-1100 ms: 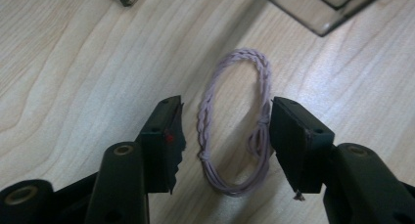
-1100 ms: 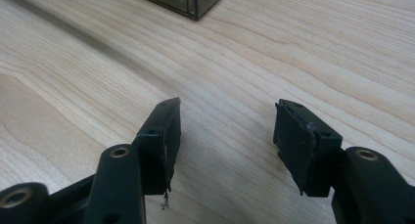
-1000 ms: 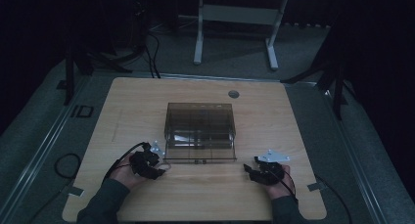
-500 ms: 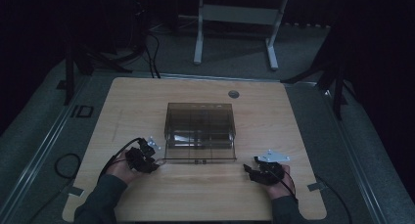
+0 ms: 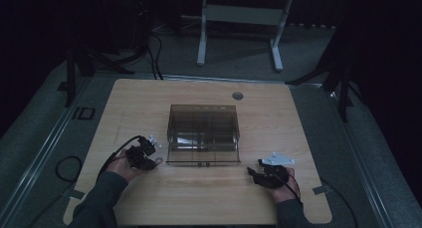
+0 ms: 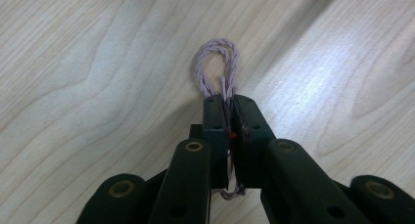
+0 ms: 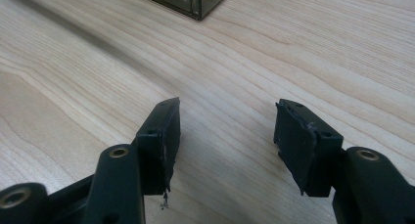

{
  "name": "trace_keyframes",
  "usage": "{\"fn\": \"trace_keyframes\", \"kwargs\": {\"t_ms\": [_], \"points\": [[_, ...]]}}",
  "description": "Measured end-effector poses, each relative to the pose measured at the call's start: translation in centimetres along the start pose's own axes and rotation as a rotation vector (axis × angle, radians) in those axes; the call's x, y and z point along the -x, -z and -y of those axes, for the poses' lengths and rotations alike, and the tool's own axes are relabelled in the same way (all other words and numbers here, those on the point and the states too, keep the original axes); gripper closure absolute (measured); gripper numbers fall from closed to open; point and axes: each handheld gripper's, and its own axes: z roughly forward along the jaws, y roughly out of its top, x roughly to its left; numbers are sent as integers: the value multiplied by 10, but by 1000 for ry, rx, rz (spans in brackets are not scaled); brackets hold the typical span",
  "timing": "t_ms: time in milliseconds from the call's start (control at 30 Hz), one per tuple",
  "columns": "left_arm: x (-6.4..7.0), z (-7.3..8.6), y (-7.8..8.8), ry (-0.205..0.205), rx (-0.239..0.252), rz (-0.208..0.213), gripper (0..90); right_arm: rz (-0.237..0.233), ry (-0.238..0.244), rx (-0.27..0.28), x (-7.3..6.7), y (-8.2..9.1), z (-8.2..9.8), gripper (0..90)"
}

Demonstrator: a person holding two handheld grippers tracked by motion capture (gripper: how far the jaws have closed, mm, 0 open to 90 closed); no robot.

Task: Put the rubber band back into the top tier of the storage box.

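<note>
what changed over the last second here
The left gripper drew back leftward from the smoky clear box's front left corner, its jaws shut on a loop of twisted cord. The right gripper, jaws apart, and the box stayed put.

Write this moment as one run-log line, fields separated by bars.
left gripper: shut on twisted cord loop | right gripper: open, empty | clear box: mid-table, untouched

Jaws clamp a twisted cord loop above the table.
</note>
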Motion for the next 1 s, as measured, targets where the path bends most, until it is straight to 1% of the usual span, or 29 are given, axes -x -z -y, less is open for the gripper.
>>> {"fn": "trace_keyframes", "kwargs": {"t_ms": [33,67,167,200,233,267,600,833,1000], "points": [[0,0,0,0,0,0,862,0,0,0,0,0,0,427],[0,-1,0,-2,-7,-14,864,0,0,0,0,0,0,427],[-2,-1,0,1,-13,-13,867,-1,0,0,0,0,0,427],[-3,-1,1,-3,-25,-19,867,-1,0,0,0,0,0,427],[-3,-1,1,-3,-25,-19,867,-1,0,0,0,0,0,427],[-3,-1,2,-9,-31,-29,867,-1,0,0,0,0,0,427],[1,-1,10,-19,-18,-36,867,-1,0,-1,0,0,0,426],[0,0,14,-20,-15,-37,867,-1,0,-1,0,0,0,426],[0,-1,21,-30,-10,-42,866,-3,0,-1,0,0,0,424]]}}
